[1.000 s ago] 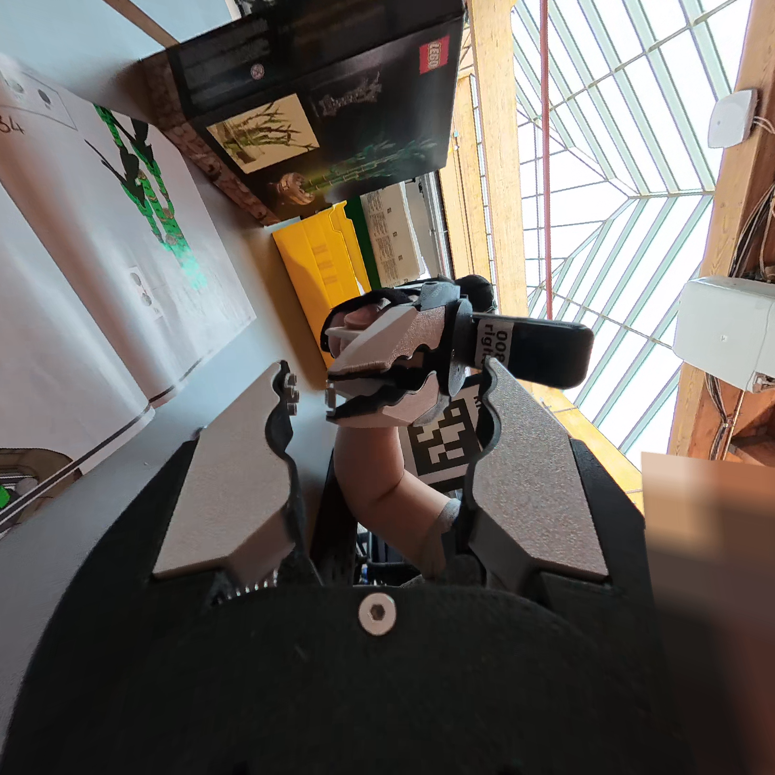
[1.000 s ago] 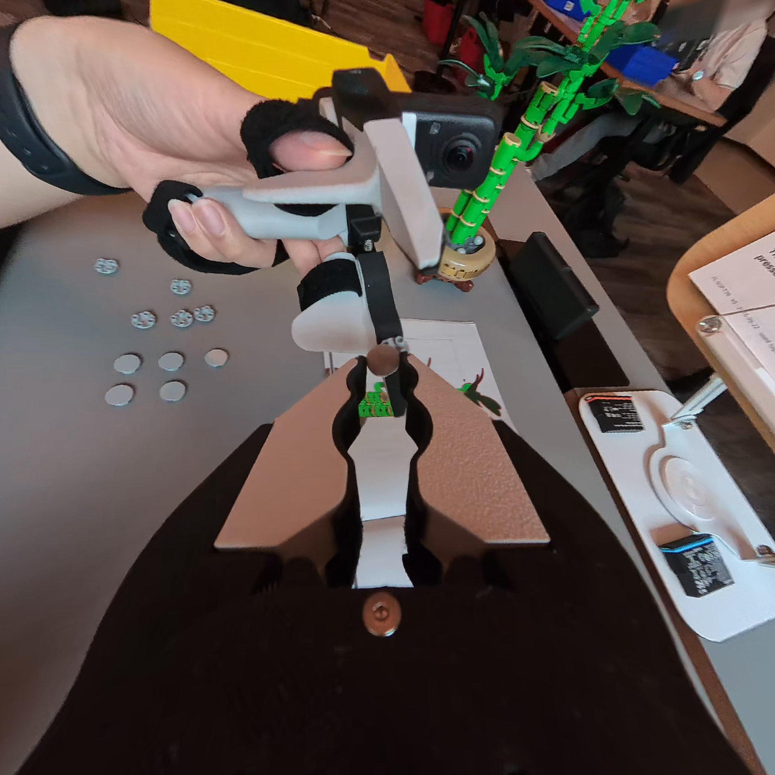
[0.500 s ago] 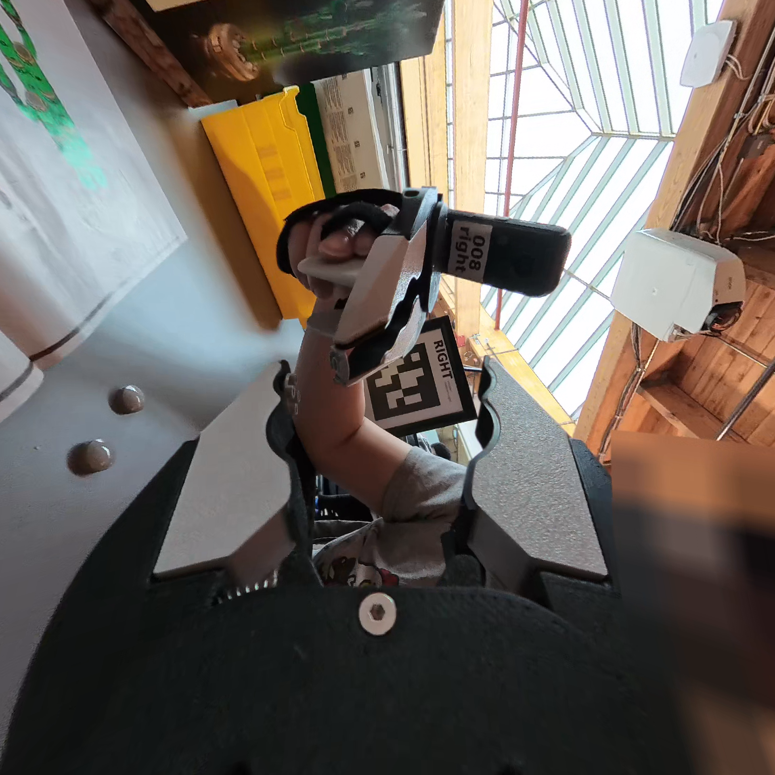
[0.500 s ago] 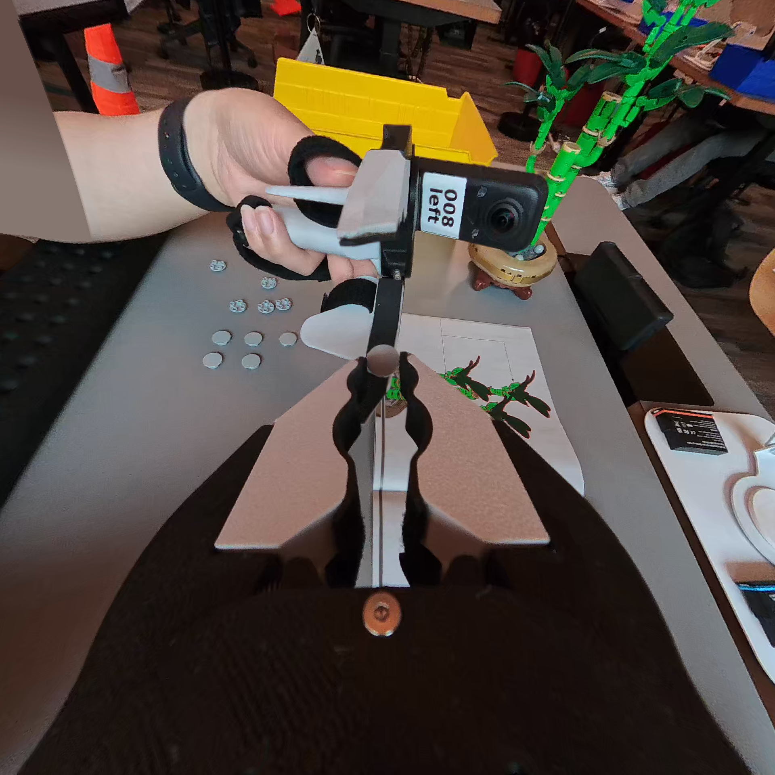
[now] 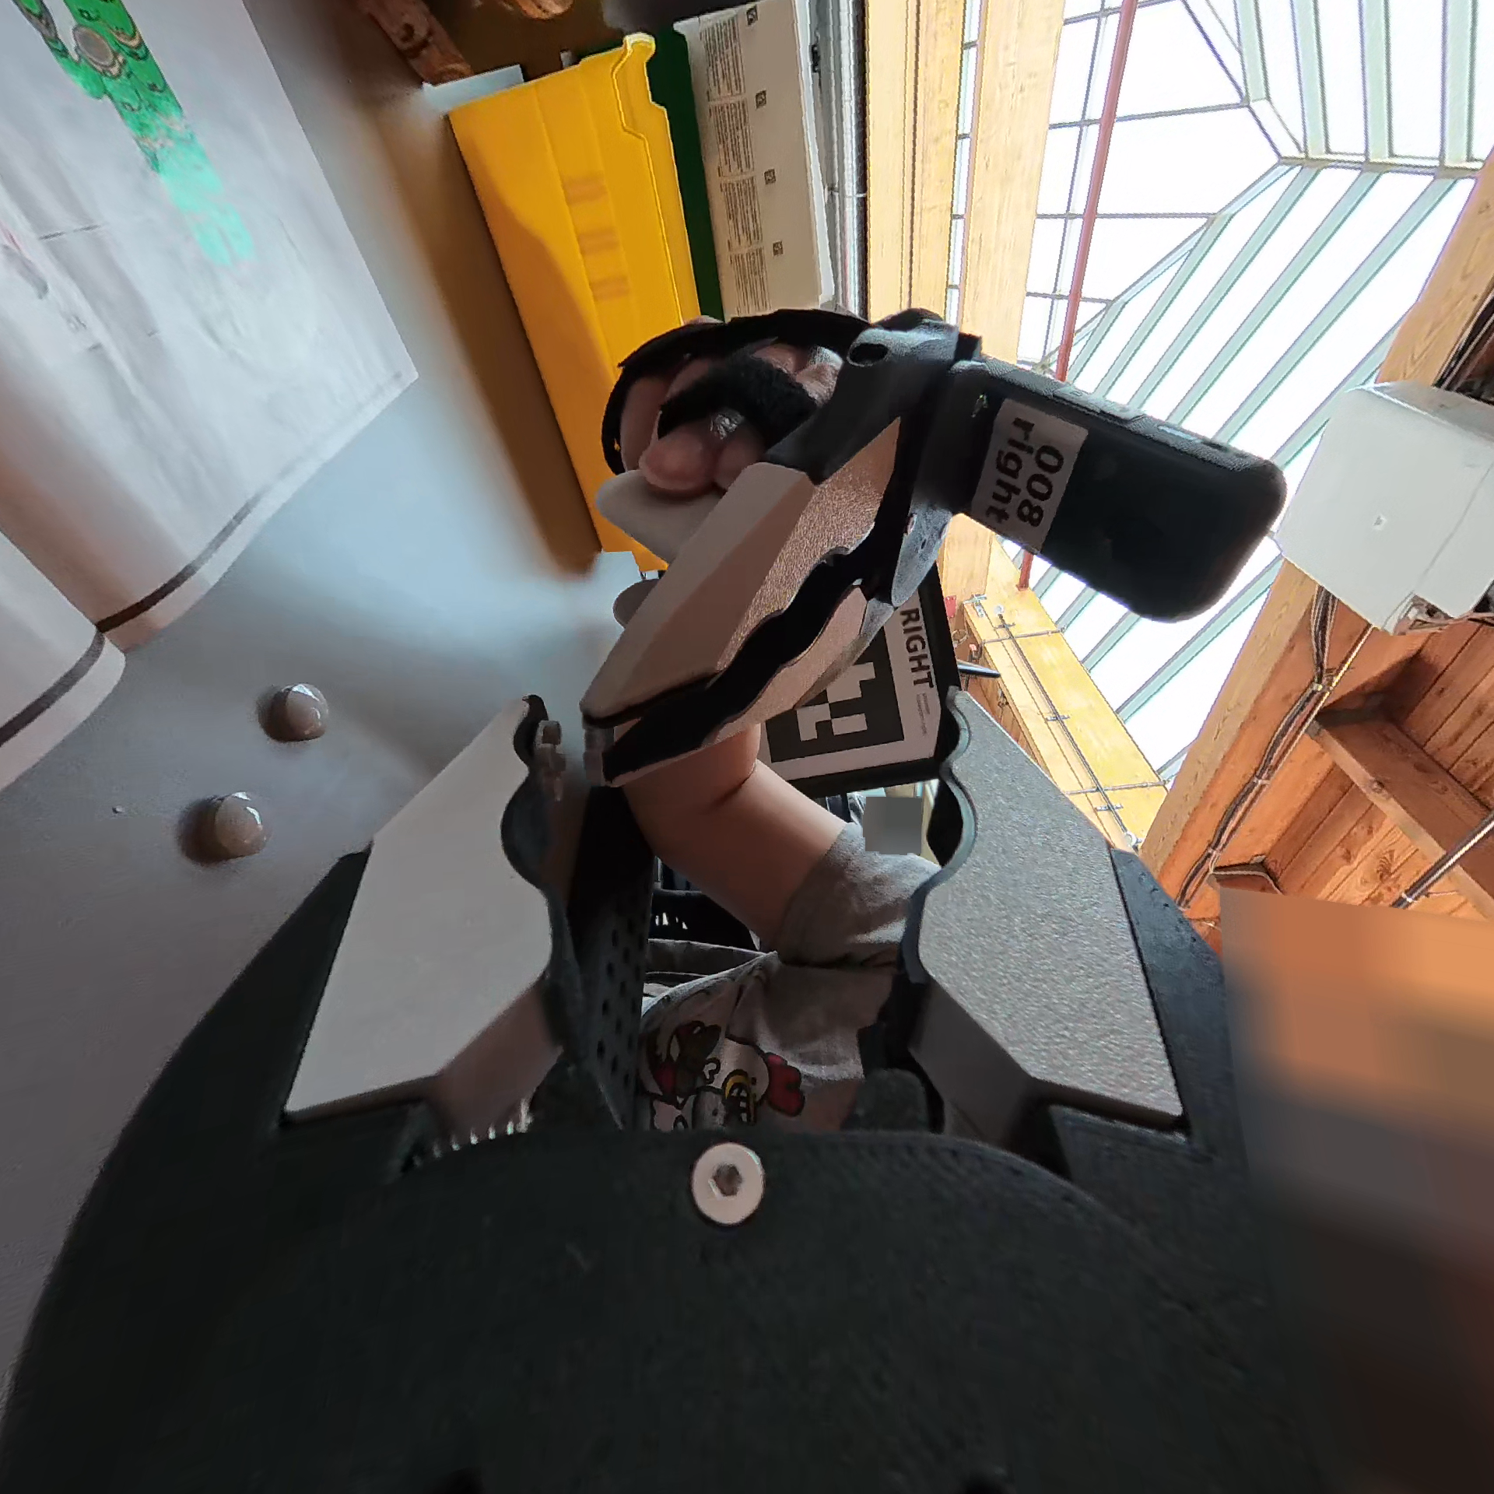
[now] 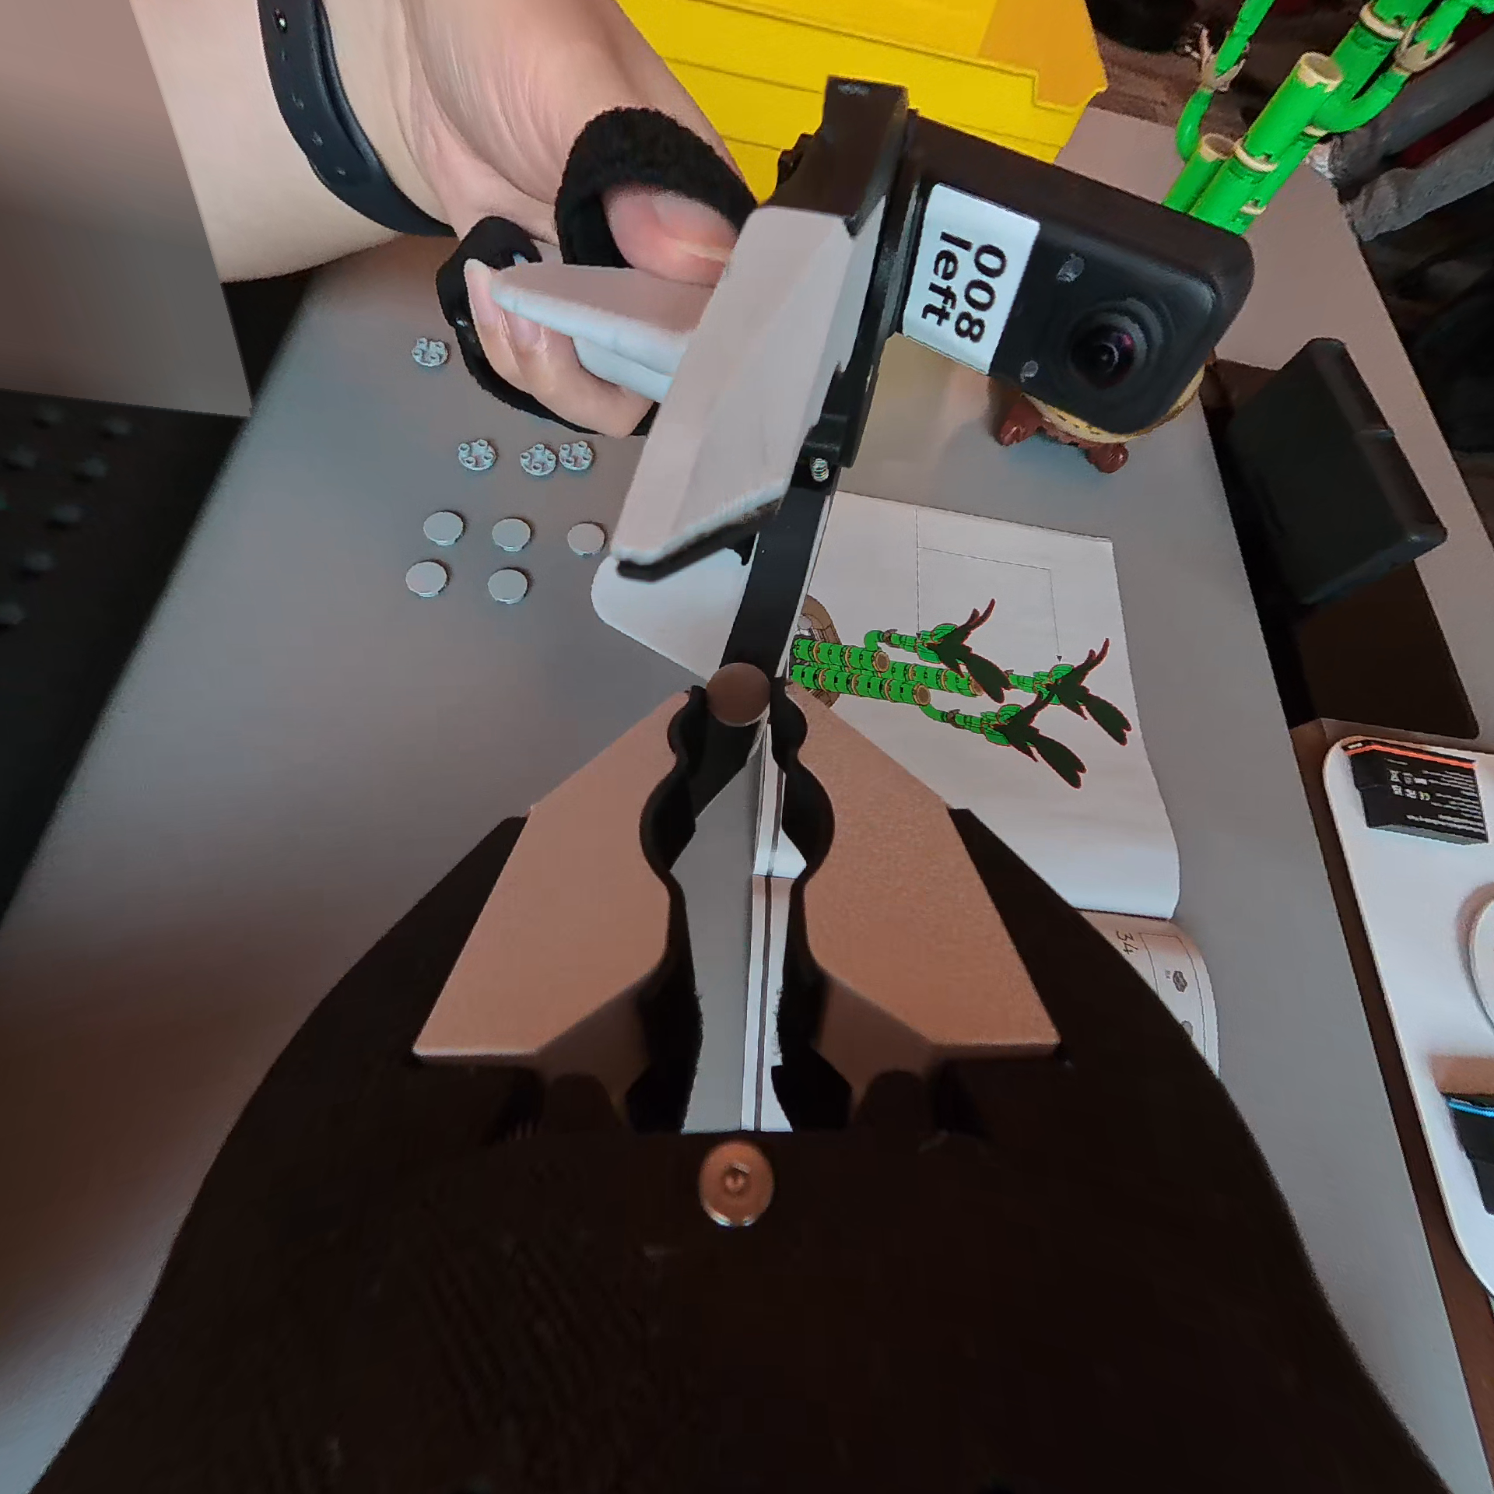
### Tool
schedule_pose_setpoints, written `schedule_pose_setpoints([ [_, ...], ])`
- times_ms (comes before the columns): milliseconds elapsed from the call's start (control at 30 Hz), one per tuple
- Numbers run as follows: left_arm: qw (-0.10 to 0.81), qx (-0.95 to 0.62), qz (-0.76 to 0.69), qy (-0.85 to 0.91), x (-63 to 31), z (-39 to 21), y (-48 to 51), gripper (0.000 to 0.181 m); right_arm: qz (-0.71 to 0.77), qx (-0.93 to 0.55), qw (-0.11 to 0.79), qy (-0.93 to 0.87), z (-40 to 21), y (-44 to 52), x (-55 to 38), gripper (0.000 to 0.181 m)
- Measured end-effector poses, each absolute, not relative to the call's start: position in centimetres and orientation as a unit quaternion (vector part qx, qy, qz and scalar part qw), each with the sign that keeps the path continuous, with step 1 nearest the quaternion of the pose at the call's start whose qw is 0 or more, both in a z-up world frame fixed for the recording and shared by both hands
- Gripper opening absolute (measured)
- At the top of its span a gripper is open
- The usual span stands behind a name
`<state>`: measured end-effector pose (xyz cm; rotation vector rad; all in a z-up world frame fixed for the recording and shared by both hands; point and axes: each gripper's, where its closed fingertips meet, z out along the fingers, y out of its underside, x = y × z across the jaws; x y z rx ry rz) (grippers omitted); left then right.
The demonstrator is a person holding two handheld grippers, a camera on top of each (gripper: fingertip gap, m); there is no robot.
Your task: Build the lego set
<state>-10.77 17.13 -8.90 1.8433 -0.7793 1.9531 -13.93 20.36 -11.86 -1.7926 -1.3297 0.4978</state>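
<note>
While my right gripper (image 6: 740, 711) pinches the small round grey piece (image 6: 737, 694), my wide-open left gripper (image 5: 740, 748) holds nothing, one fingertip (image 5: 550, 748) just beside it.

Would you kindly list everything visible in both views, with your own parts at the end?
Flat discs: five, grey, table left.
Studded round pieces: four, grey, behind the discs.
Round piece: one, grey-brown, pinched at the right tool's tips.
Booklet: one, white, open, table centre.
Bamboo model: one, green, far right.
Bin: one, yellow, far edge.
Table: one, grey.
Left tool: open.
Right tool: shut on the round piece.
</note>
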Motion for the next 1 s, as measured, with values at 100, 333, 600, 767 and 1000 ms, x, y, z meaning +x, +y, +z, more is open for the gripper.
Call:
schedule_pose_setpoints([
  [100,0.173,0.651,0.685,-0.279,-10.8,-9.0,17.0,0.094,0.192,-0.713,0.412,-0.534,-12.0,20.4,-14.0,0.015],
  [333,0.173,0.651,0.684,-0.279,-10.8,-9.0,17.0,0.094,0.184,-0.715,0.407,-0.538,-12.3,20.4,-14.2,0.015],
  [600,0.175,0.654,0.680,-0.283,-10.8,-9.2,16.9,0.097,0.176,-0.718,0.399,-0.542,-12.6,20.4,-14.2,0.015],
  [767,0.177,0.658,0.673,-0.287,-10.9,-9.5,16.7,0.100,0.175,-0.722,0.392,-0.543,-13.0,20.4,-14.2,0.015],
  [1000,0.178,0.657,0.675,-0.285,-10.9,-9.4,16.8,0.099,0.175,-0.721,0.393,-0.543,-12.9,20.4,-14.3,0.015],
])
